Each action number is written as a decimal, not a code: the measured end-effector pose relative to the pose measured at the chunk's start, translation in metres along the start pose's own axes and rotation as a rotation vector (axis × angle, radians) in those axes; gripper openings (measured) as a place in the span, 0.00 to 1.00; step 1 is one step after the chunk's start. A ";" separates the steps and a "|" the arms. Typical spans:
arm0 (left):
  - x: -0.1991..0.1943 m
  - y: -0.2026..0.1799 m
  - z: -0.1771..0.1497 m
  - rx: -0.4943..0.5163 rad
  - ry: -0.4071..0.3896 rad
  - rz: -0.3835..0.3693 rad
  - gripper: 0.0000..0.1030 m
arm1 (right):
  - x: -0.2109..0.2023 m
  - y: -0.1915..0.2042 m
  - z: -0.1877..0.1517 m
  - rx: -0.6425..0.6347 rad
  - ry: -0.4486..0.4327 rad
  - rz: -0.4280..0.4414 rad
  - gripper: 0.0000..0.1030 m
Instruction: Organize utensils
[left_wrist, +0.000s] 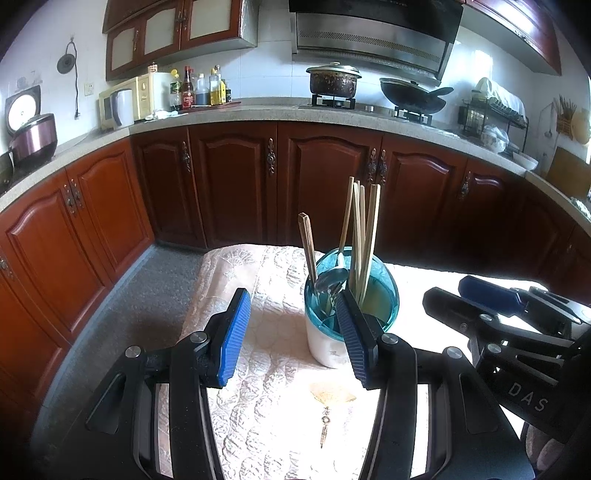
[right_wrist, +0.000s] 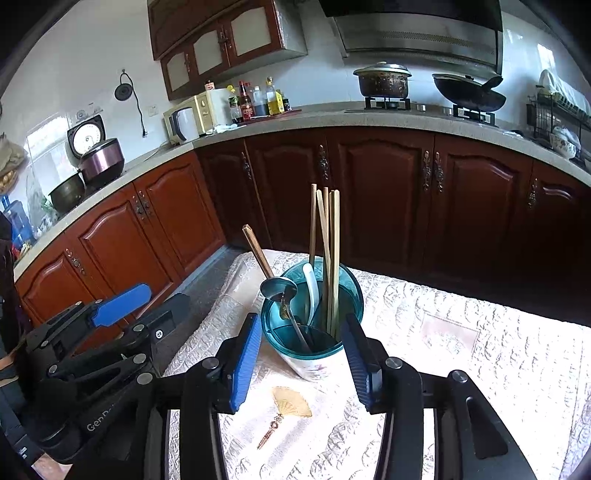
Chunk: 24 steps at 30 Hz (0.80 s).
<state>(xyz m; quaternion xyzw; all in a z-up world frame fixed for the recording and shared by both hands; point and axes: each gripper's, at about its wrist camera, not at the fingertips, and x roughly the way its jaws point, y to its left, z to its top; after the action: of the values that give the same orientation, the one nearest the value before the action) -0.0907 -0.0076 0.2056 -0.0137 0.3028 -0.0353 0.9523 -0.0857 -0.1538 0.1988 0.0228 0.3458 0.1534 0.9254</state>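
Note:
A white utensil holder with a teal rim (left_wrist: 325, 343) (right_wrist: 312, 363) stands on the quilted table cloth. It holds several bamboo chopsticks (left_wrist: 364, 236) (right_wrist: 332, 251), a darker chopstick pair (left_wrist: 308, 243) (right_wrist: 256, 251), a metal spoon (left_wrist: 330, 278) (right_wrist: 277, 288) and a white spoon (right_wrist: 312, 288). My left gripper (left_wrist: 293, 328) is open and empty, just in front of the holder, its right finger overlapping the rim. My right gripper (right_wrist: 303, 350) is open and empty, its fingers on either side of the holder. Each gripper also shows in the other's view (left_wrist: 480, 295) (right_wrist: 144, 302).
The table (left_wrist: 266, 406) (right_wrist: 461, 350) carries a pale embroidered cloth with a fan motif (right_wrist: 291, 406). Dark wooden cabinets (left_wrist: 325, 184) line the kitchen behind, with a counter holding a microwave (left_wrist: 125, 101), bottles, a pot (left_wrist: 332, 79) and a wok (left_wrist: 410, 96).

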 end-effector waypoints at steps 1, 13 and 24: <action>0.000 0.000 0.000 0.001 0.000 0.001 0.47 | 0.000 -0.001 0.000 0.002 -0.001 0.000 0.43; -0.002 0.002 0.001 -0.008 -0.019 -0.001 0.47 | 0.001 -0.002 -0.001 0.003 0.007 -0.001 0.44; -0.002 0.003 0.001 -0.009 -0.016 0.001 0.47 | 0.002 0.000 -0.002 -0.001 0.016 -0.003 0.44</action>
<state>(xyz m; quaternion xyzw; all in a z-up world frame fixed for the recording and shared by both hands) -0.0922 -0.0040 0.2073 -0.0182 0.2955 -0.0333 0.9546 -0.0851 -0.1534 0.1963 0.0207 0.3531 0.1524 0.9229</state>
